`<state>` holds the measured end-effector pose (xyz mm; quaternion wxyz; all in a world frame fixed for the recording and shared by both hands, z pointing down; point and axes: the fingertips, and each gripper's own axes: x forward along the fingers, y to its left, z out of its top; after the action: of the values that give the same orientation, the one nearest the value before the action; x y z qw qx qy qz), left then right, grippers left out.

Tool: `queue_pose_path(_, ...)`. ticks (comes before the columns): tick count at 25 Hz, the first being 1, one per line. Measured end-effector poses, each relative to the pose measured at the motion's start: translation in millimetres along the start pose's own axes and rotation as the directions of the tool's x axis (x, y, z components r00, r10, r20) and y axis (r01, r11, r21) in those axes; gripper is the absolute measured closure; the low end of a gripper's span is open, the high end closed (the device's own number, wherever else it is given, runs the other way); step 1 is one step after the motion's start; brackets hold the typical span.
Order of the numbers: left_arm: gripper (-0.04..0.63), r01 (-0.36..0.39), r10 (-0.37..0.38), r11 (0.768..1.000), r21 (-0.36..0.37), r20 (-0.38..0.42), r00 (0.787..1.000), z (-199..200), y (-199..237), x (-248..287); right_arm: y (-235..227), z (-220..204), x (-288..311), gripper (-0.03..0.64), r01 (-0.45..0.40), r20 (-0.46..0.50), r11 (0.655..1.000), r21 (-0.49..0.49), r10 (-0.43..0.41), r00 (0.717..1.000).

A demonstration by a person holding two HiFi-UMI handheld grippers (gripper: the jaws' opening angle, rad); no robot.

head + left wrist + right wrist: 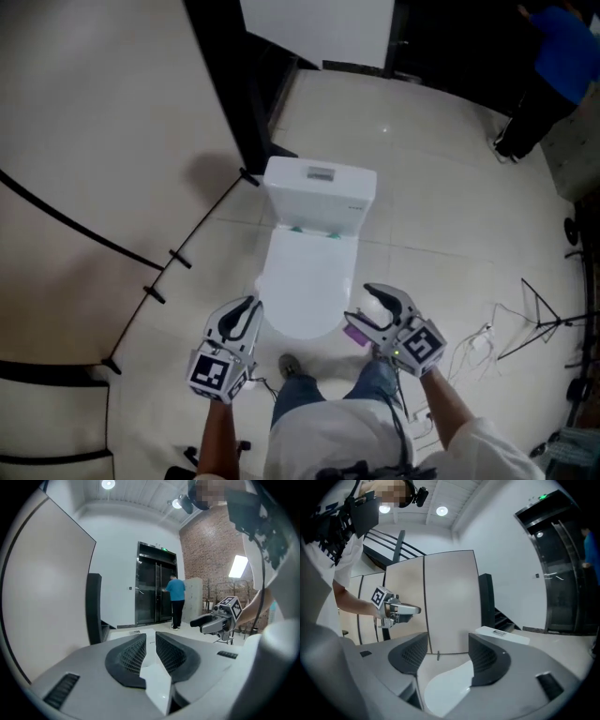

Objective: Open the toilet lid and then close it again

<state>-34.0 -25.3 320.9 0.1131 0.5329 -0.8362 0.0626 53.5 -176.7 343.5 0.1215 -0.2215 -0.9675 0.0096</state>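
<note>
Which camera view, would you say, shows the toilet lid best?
The head view: nearly the whole toilet lid lies closed, seen from above. Both gripper views show only a white part of it between their jaws.

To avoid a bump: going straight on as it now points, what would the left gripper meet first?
The left gripper would likely meet the closed toilet lid, seen between its jaws; the tank lies behind. Depth is unclear.

The toilet (314,267) is plain white, with small green spots (298,228) at its hinge. The floor (422,216) is glossy cream tile. The left gripper (246,309) and right gripper (364,305) are grey, with black gridded pads (129,656) and black-and-white square markers (214,372). The jeans (375,380) are blue.
</note>
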Motion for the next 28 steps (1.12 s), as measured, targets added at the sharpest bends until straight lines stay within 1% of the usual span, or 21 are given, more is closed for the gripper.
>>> queue_pose_path(3,0.538,0.11,-0.109,0.994,0.002,-0.035,0.993,-14.3,30.3,-13.6,27.7,2.0,19.0,0.345,0.114,0.009,0.992,0.049,-0.115,0.993)
queue_pose_path(6,0.538,0.185,-0.184,0.982,0.026,-0.042,0.982,-24.9,49.8,-20.1,50.5,0.4,35.0,0.345,0.17,0.003,0.985,0.024,-0.17,0.985)
queue_pose_path(9,0.538,0.249,-0.246,0.966,0.072,-0.056,0.968,-34.2,54.0,-20.0,65.5,-6.0,37.9,0.345,0.221,-0.018,0.975,-0.021,-0.222,0.975)
queue_pose_path(15,0.538,0.37,-0.364,0.913,0.171,-0.069,0.929,-49.6,34.9,-28.9,98.6,-33.3,20.1,0.345,0.316,-0.062,0.947,-0.062,-0.319,0.946)
queue_pose_path(20,0.538,0.451,-0.441,0.871,0.194,-0.092,0.893,-80.4,1.2,-71.9,159.1,-67.6,7.6,0.345,0.356,-0.079,0.932,-0.073,-0.361,0.929)
queue_pose_path(22,0.538,0.475,-0.46,0.855,0.208,-0.116,0.88,-96.4,-7.9,-86.6,181.4,-79.7,6.2,0.345,0.364,-0.084,0.928,-0.079,-0.37,0.925)
queue_pose_path(24,0.538,0.498,-0.476,0.834,0.236,-0.149,0.867,-113.2,-14.7,-96.1,198.9,-94.9,5.7,0.345,0.371,-0.114,0.922,-0.112,-0.383,0.917)
queue_pose_path(28,0.537,0.536,-0.488,0.789,0.299,-0.223,0.844,-142.1,-18.2,-109.9,227.9,-129.8,8.3,0.345,0.392,-0.189,0.9,-0.189,-0.425,0.885)
